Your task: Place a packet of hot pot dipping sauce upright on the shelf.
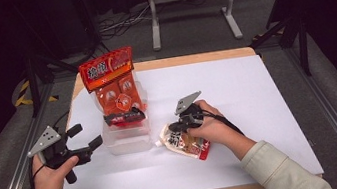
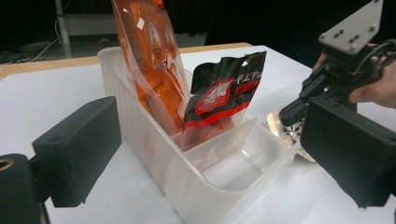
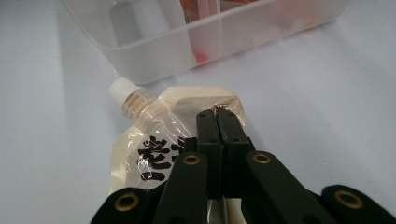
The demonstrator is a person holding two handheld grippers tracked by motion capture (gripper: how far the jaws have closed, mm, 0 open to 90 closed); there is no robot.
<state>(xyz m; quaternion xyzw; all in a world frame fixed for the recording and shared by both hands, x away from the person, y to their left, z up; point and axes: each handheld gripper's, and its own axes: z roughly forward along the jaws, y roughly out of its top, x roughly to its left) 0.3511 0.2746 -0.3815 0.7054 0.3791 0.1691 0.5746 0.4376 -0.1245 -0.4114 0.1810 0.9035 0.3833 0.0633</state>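
Observation:
A cream spout pouch [image 1: 187,145] with a white cap [image 3: 122,89] lies on the white table, just right of a clear plastic bin [image 1: 128,142]. My right gripper [image 3: 217,119] is shut on the pouch's top edge beside the spout, its jaws pressed together over the film. In the bin [image 2: 187,186] stand an orange snack bag [image 2: 154,60] and a black-and-red pouch [image 2: 224,98]; the near compartment holds nothing. My left gripper [image 1: 85,136] is open to the left of the bin, pointing at it with nothing between its jaws.
The white table sheet [image 1: 236,89] spreads out to the right of the bin and behind it. The tall orange bag [image 1: 108,73] rises well above the bin's rim. A metal frame [image 1: 191,7] stands on the floor beyond the table.

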